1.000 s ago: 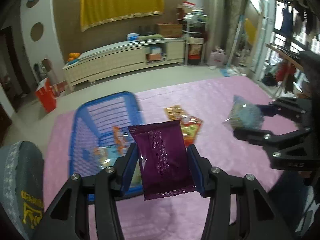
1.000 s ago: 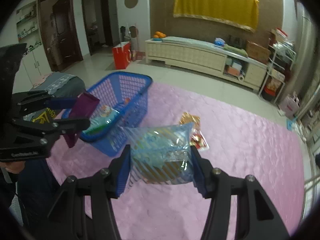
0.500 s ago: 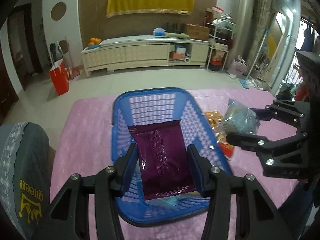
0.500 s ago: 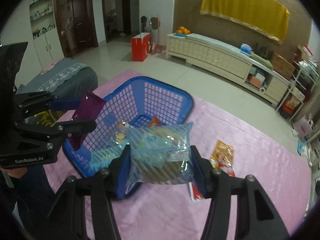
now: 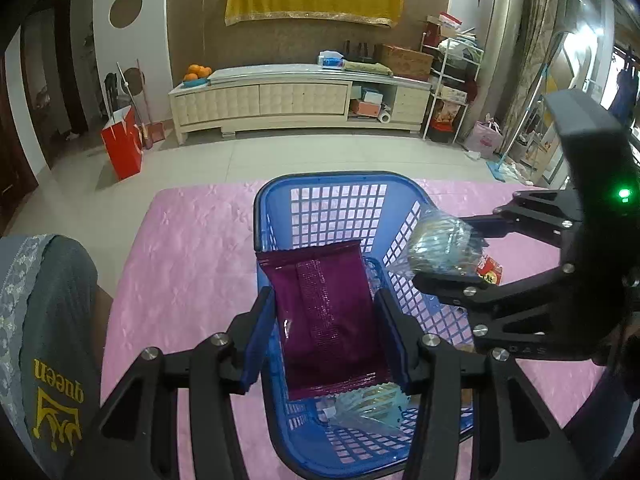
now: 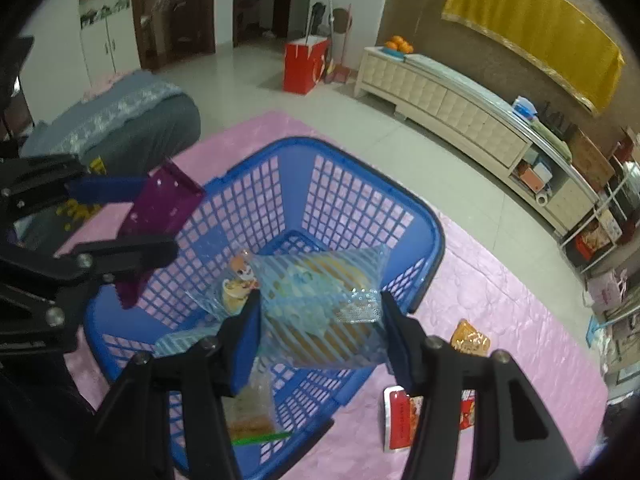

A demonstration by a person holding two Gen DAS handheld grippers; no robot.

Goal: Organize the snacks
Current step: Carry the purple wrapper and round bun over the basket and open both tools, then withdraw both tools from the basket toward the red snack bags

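Observation:
A blue plastic basket [image 5: 340, 184] [image 6: 360, 184] stands on the pink cloth. My left gripper [image 5: 326, 334] is shut on a purple snack packet [image 5: 326, 312], held above the basket's near-left part. My right gripper [image 6: 320, 330] is shut on a blue-striped clear snack bag [image 6: 320, 304], held over the basket's near side. Each gripper shows in the other's view: the right gripper [image 5: 440, 254] with its bag [image 5: 440, 246] at the basket's right rim, the left gripper [image 6: 132, 220] with the purple packet [image 6: 160, 212] at its left rim. Several snack packs [image 6: 240, 284] lie inside the basket.
An orange packet [image 6: 470, 338] and a red-and-white packet [image 6: 396, 416] lie on the pink cloth [image 6: 500, 288] right of the basket. A grey cushion [image 5: 48, 320] sits at the left edge. Beyond the cloth are tiled floor, a cream cabinet [image 5: 280, 100] and a red bag [image 5: 122, 146].
Both grippers have moved left and a little down with their packets, from beside the basket to over it. The basket now fills the middle of both views.

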